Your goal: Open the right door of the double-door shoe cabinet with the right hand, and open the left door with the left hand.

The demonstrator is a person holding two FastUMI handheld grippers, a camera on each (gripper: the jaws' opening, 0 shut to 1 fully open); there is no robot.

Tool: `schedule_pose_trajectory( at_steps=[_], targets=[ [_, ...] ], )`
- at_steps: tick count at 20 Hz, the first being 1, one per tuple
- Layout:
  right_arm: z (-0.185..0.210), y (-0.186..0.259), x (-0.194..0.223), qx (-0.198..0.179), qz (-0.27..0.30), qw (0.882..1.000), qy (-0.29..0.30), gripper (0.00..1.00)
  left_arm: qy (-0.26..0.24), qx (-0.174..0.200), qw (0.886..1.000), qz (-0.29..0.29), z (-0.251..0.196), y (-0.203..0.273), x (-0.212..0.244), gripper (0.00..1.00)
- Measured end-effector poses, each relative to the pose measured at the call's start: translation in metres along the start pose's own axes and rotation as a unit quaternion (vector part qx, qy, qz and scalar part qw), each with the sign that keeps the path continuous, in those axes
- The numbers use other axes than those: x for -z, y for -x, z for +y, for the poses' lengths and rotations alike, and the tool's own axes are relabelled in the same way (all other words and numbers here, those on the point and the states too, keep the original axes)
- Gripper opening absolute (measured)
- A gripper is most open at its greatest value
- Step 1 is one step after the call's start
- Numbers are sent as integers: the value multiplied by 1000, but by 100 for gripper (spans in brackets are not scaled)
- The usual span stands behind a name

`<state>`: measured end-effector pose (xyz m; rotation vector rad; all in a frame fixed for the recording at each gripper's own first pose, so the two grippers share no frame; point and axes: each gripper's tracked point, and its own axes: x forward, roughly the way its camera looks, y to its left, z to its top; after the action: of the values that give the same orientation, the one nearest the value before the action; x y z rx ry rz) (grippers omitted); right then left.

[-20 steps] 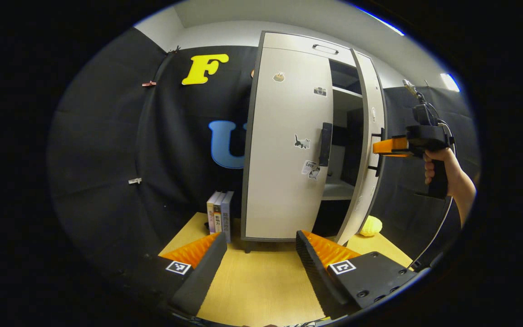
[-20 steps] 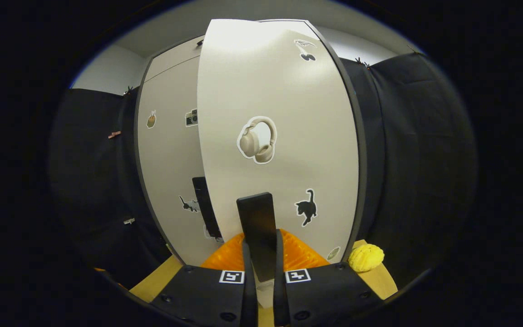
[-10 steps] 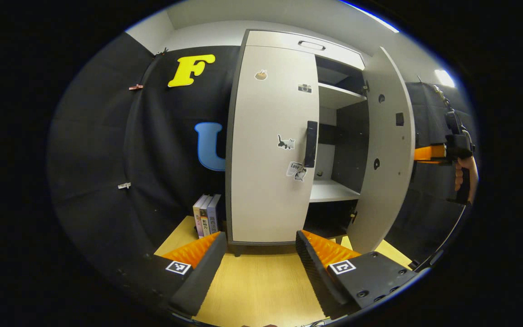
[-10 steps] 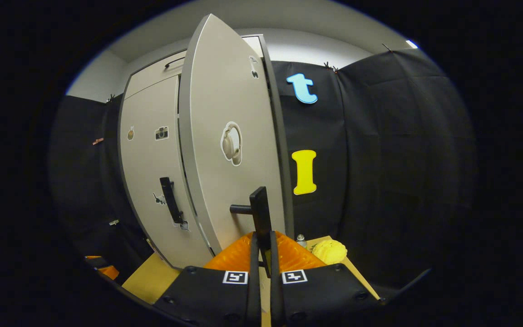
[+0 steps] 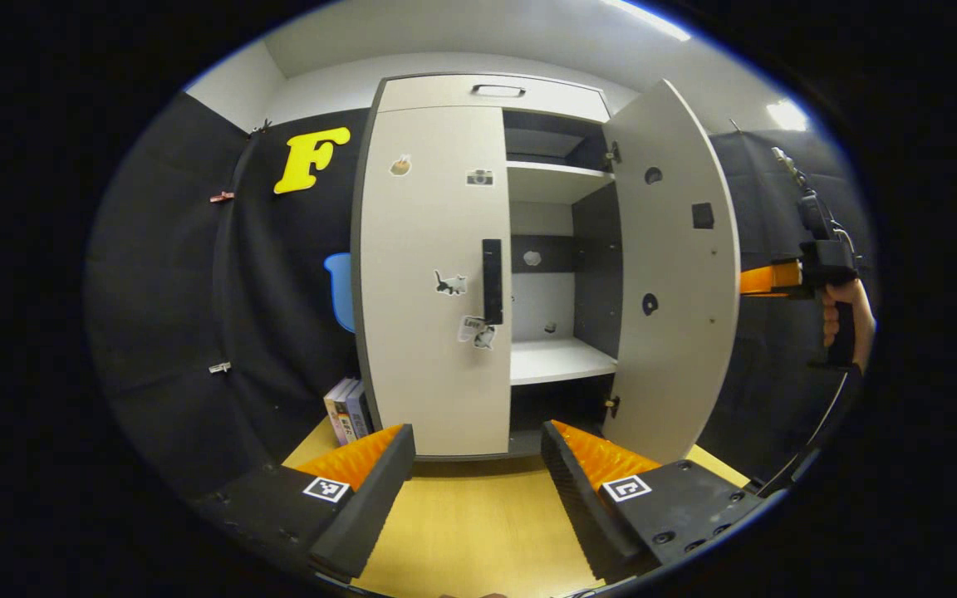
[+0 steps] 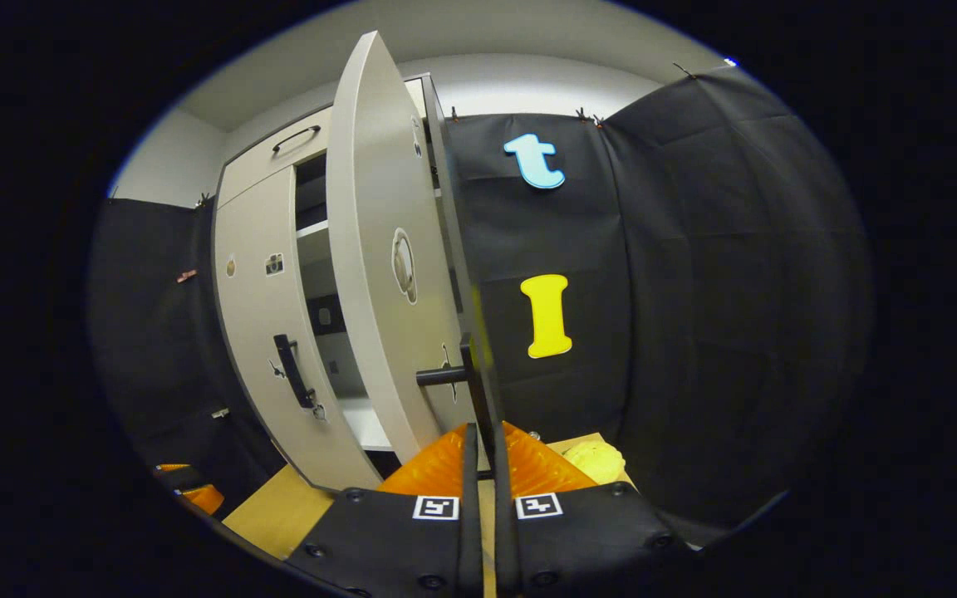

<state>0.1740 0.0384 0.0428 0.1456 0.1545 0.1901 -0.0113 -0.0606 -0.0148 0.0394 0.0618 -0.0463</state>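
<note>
Right door wide, left door next

Our right claw (image 6: 483,465) grips the right door's black bar handle (image 6: 478,390); our open left claw (image 5: 478,465) faces the beige left door's upright black handle (image 5: 492,281), straight ahead, well apart.

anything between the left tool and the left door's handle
No. In the left gripper view the open left tool faces the shut left door; bare wooden table runs to it, nothing before its handle.
</note>
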Motion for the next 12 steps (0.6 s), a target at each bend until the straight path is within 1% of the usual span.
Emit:
schedule_pose_trajectory(
  at_steps=[2,4,5,7,9,12],
  targets=[
    [-5,-4,2,-14,-1,1000,4,10,8,-1,1000,2,-17,7,1,95],
    [-7,-5,13,-34,17,999,-5,10,10,-21,1000,4,-23,12,4,94],
    [-10,-4,18,-38,23,999,-5,10,14,-29,999,6,-26,14,7,94],
    [-8,-4,22,-50,29,998,-14,10,28,-34,999,11,-33,15,11,94],
    [-10,-3,21,-52,24,998,-10,10,40,-36,998,15,-34,17,13,94],
    [-8,-3,23,-43,13,999,16,10,48,-39,998,15,-24,14,10,94]
  ],
)
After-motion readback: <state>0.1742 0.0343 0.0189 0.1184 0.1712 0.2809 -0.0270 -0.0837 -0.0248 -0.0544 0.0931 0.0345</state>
